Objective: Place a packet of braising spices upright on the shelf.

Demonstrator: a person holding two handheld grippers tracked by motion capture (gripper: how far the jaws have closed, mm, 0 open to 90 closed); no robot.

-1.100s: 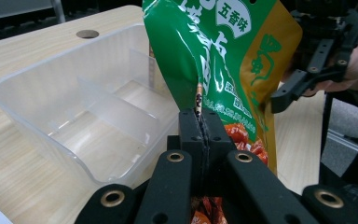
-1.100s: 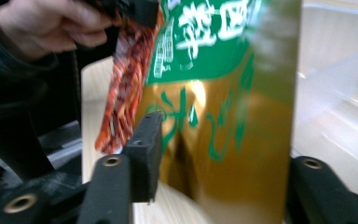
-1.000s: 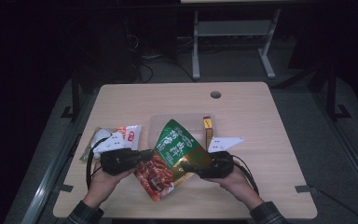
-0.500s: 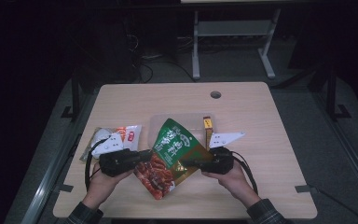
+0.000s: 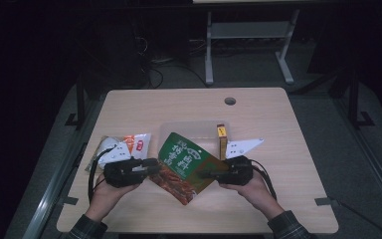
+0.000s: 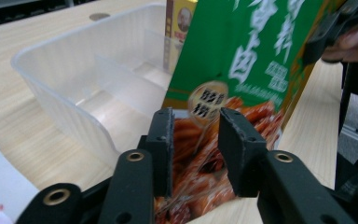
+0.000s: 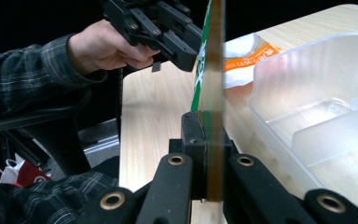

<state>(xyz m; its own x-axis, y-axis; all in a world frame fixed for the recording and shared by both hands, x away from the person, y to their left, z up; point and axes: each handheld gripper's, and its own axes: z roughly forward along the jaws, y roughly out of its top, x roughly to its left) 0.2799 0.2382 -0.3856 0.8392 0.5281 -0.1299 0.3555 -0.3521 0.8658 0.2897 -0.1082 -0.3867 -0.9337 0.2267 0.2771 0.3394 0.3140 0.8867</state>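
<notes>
A green pouch [image 5: 186, 167] is held above the bench [image 5: 288, 149], lower centre of the high view, before a clear tray [image 5: 189, 128]. The right gripper [image 5: 210, 175] is pinched on its edge. The left gripper [image 6: 196, 140] has just been opening; its jaws stand spread, off the pouch. A handover is judged under way; next, the pouch is to be carried over the tray rim, which is open above.

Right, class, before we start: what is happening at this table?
A person holds a gripper in each hand. The right gripper is shut on the edge of a green snack pouch, holding it up in front of a clear plastic tray. The left gripper has just been opening; the pouch lies beyond its parted jaws. Another packet lies on the table at the left.
</notes>
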